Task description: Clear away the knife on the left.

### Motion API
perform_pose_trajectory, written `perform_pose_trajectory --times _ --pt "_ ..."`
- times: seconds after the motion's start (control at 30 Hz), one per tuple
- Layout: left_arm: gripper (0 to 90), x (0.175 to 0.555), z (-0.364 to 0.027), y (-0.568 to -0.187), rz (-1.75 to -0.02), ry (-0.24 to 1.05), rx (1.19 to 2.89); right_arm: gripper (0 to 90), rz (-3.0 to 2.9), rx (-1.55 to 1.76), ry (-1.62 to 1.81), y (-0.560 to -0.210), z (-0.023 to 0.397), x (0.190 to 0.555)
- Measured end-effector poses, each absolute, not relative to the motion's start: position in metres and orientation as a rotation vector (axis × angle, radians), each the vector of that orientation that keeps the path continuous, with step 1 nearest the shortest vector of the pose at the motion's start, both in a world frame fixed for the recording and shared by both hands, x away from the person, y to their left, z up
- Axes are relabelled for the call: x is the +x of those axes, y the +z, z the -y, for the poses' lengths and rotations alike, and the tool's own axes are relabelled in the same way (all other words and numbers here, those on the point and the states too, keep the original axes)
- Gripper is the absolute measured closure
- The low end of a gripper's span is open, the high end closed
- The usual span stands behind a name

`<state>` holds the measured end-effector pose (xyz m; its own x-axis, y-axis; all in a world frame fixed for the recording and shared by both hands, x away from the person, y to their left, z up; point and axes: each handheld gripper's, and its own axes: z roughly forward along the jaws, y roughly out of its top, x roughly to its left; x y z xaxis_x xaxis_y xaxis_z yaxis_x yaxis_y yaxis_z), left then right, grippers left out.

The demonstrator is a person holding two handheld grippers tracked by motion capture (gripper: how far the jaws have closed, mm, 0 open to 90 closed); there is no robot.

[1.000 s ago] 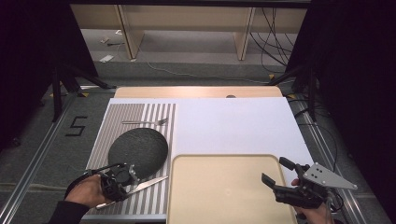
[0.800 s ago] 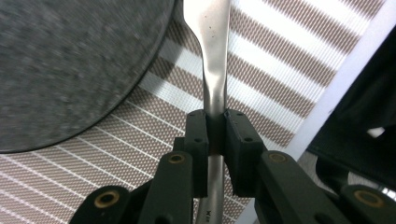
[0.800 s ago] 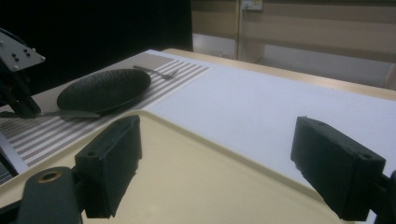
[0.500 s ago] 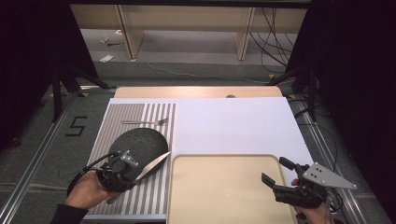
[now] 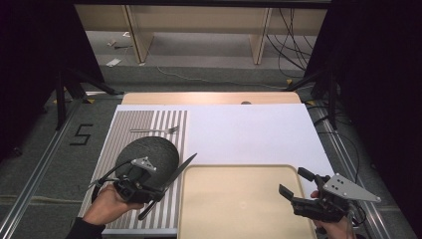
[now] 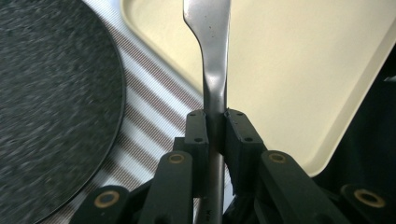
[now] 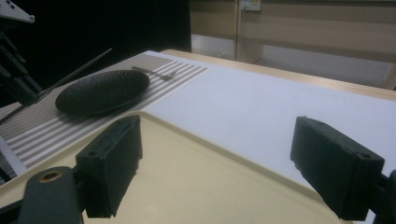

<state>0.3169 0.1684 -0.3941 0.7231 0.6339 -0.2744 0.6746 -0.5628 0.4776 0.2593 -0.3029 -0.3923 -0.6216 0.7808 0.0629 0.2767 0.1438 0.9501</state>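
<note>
Lower left of the high view, the left gripper (image 5: 158, 191) is pinching a table knife (image 5: 175, 174) by its handle, jaws pressed tight on the metal, and the knife is off the mat, slanting up toward the right with its tip reaching just over the near-left corner of the beige tray (image 5: 239, 204). In the left gripper view it is plain as day: the two black pads clamp either side of the knife (image 6: 212, 56), whose blade runs straight up the middle of the frame, over the tray's (image 6: 299, 70) rim, with the striped placemat (image 6: 149, 107) and the dark speckled plate (image 6: 51, 102) off to the left. Back in the high view, the plate (image 5: 149, 152) sits on the placemat (image 5: 149, 122) just behind the left gripper, and a fork (image 5: 154, 130) lies flat beyond it, toward the middle of the frame. Down in the lower right corner, the right gripper (image 5: 291, 186) hovers at the tray's right edge, jaws spread wide with nothing between them. Its own view confirms it: the two pads stand well apart in the lower frame above the tray (image 7: 187, 177), and in the upper left the plate (image 7: 102, 91) and fork (image 7: 152, 72) rest on the placemat (image 7: 60, 128), with the knife (image 7: 77, 70) slanting above the plate's far side.
</note>
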Motion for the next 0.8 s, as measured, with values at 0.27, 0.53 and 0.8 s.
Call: perform_pose_trajectory --times 0.27,0.53,0.8 --pt "79.8 0.322 -0.145 -0.393 -0.978 -0.143 2.356 17.6 -1.976 1.011 1.489 -0.392 0.303 0.259" --pt "79.8 0.325 -0.116 -0.395 -0.985 -0.177 2.373 17.6 -1.981 1.007 1.485 -0.392 0.303 0.259" --pt "79.7 0.326 -0.084 -0.402 -0.93 -0.194 2.412 17.7 -1.981 1.005 1.486 -0.392 0.303 0.259"
